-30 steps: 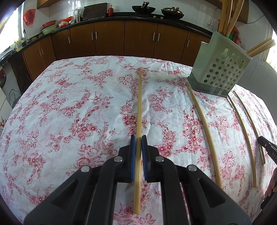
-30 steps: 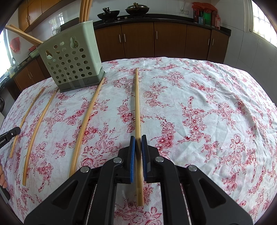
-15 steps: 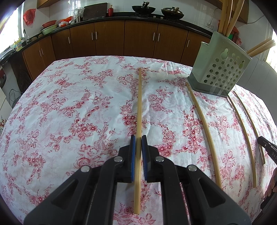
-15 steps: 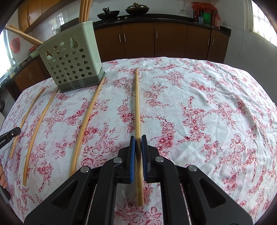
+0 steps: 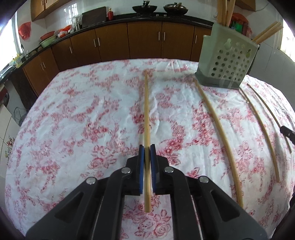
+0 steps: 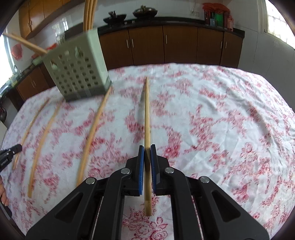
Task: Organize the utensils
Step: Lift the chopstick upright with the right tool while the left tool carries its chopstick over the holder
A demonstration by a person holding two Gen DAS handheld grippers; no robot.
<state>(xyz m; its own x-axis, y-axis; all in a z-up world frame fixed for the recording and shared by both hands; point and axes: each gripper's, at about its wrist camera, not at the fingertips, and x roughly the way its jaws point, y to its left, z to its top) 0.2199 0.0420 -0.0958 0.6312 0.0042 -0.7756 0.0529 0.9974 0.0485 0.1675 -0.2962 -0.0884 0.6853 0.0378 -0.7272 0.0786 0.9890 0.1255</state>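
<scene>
Two chopsticks are riding in my jaws at once, one per hand, and that is where I am expecting trouble. On the left, my left gripper is clamping its blue pads on a long bamboo chopstick, gripped near its butt end, so most of the length is sticking out ahead over the floral tablecloth; with that much overhang I am judging that the tip could swing or the stick could pivot between the pads and slip. Moving rightward, three loose chopsticks are lying on the cloth between my two hands, just in front of the holder, and a low sweep could be knocking them off line or rolling them. On the right, my right gripper is likewise squeezing shut on a second chopstick, again near the thick end. Both views are blurring, and a hurried approach could be jabbing a tip against the rim or tipping the light, perforated green chopstick holder. That holder is standing upright on the cloth and is already carrying several chopsticks, some upright and a couple leaning out over one side; how many I cannot tell.
</scene>
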